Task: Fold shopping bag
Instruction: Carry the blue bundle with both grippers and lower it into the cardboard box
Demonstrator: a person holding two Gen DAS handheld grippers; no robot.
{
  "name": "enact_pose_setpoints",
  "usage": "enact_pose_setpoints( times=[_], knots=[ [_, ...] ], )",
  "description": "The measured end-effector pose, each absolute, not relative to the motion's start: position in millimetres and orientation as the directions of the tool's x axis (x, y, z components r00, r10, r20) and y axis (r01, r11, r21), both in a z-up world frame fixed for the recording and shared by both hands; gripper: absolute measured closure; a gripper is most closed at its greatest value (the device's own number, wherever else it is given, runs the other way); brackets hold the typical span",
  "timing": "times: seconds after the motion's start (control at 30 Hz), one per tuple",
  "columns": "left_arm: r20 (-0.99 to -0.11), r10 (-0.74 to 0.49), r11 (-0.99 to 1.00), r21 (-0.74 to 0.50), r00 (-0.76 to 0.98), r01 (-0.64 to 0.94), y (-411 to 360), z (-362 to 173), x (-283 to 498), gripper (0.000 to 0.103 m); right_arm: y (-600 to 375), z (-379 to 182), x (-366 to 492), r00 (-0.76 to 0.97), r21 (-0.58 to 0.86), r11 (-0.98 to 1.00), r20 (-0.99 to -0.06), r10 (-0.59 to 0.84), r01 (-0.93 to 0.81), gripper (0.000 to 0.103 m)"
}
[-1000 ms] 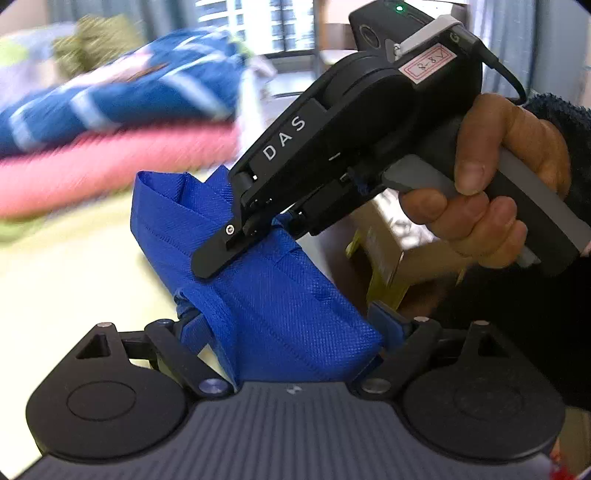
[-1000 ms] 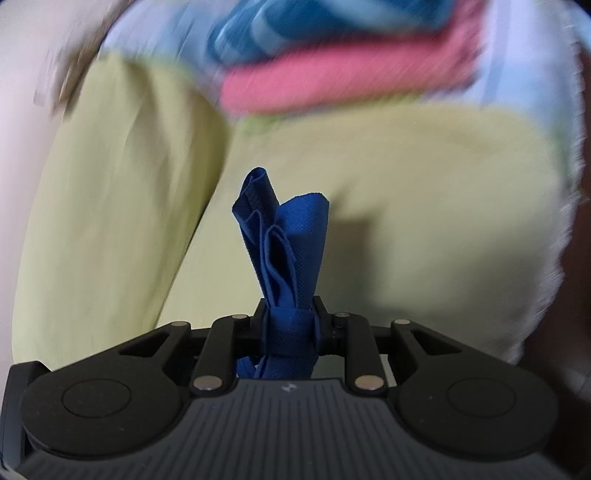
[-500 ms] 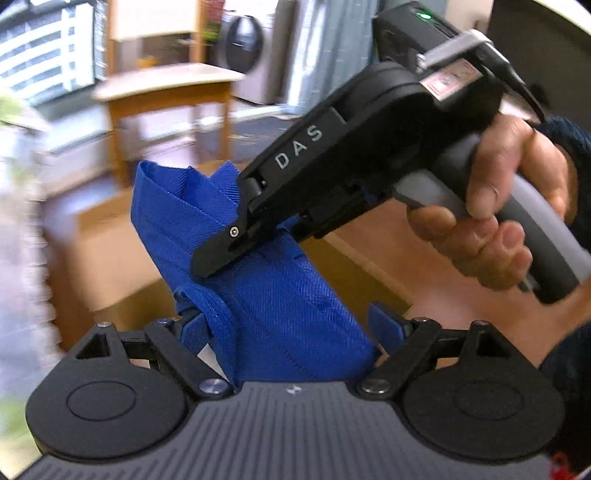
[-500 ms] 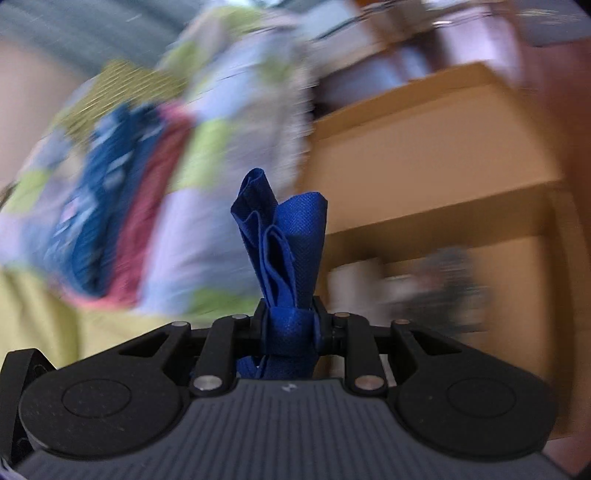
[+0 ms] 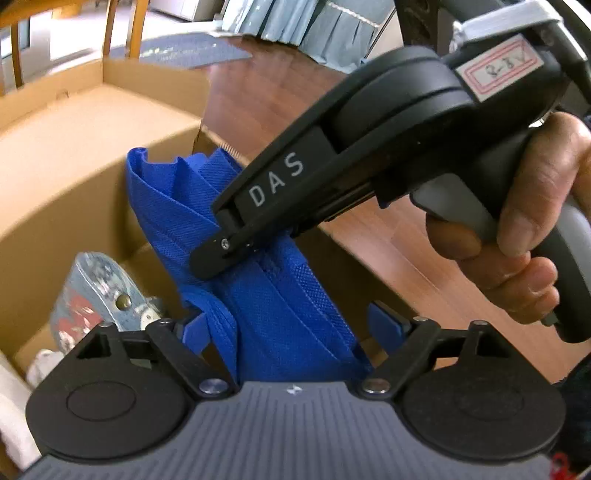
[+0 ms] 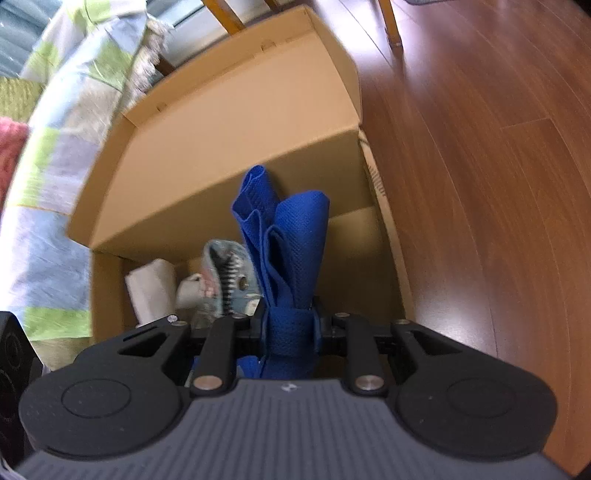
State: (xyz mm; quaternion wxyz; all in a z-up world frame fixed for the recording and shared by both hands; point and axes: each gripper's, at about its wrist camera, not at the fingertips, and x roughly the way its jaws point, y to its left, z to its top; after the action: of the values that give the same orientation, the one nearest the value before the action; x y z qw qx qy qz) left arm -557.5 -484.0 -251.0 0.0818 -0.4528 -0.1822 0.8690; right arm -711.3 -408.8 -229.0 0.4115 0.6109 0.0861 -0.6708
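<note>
We held one folded blue bag [image 5: 266,280] between two grippers above one open cardboard box [image 6: 229,122] that stood on a wood floor [image 6: 480,129]. The right gripper [image 6: 288,325] was clamped tight on the bundled fabric, its two fingers drawn in against the cloth, with folded ends of the bag [image 6: 284,229] rising past the tips. In the left view, that same gripper [image 5: 236,247] showed from the side, pinching the bag's middle, one hand [image 5: 517,236] wrapped round its grip. The left gripper [image 5: 291,328] stood wider, its two blue pads [image 5: 384,321] spread on either side of the bag's lower end; we could not tell whether they pressed it. Inside the box lay one pale-blue patterned item [image 6: 229,269] with a metal snap, one white roll [image 6: 151,291] and some other pale things too blurred to count. One patchwork blanket [image 6: 62,122] hung beside the box, and chair legs [image 5: 122,26] stood beyond it.
</note>
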Motion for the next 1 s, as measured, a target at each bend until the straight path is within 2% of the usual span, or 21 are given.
enact_pose_setpoints(
  times=[0.2, 0.33, 1.0],
  knots=[
    [-0.801, 0.314, -0.929, -0.371, -0.509, 0.012, -475.0, -278.3, -561.4, 0.018, -424.3, -256.7, -698.7, 0.097, 0.315, -0.64, -0.931, -0.352, 0.701, 0.084],
    [-0.814, 0.311, -0.931, -0.364, -0.491, 0.013, -476.4, -290.0, -564.0, 0.018, -422.9, -262.4, -698.0, 0.103, 0.306, -0.622, -0.935, -0.34, 0.72, 0.084],
    [-0.82, 0.326, -0.934, -0.356, -0.47, -0.026, -488.7, -293.9, -556.6, 0.021, -440.6, -281.1, -669.9, 0.057, 0.194, -0.506, -0.96, -0.274, 0.841, 0.084]
  ],
)
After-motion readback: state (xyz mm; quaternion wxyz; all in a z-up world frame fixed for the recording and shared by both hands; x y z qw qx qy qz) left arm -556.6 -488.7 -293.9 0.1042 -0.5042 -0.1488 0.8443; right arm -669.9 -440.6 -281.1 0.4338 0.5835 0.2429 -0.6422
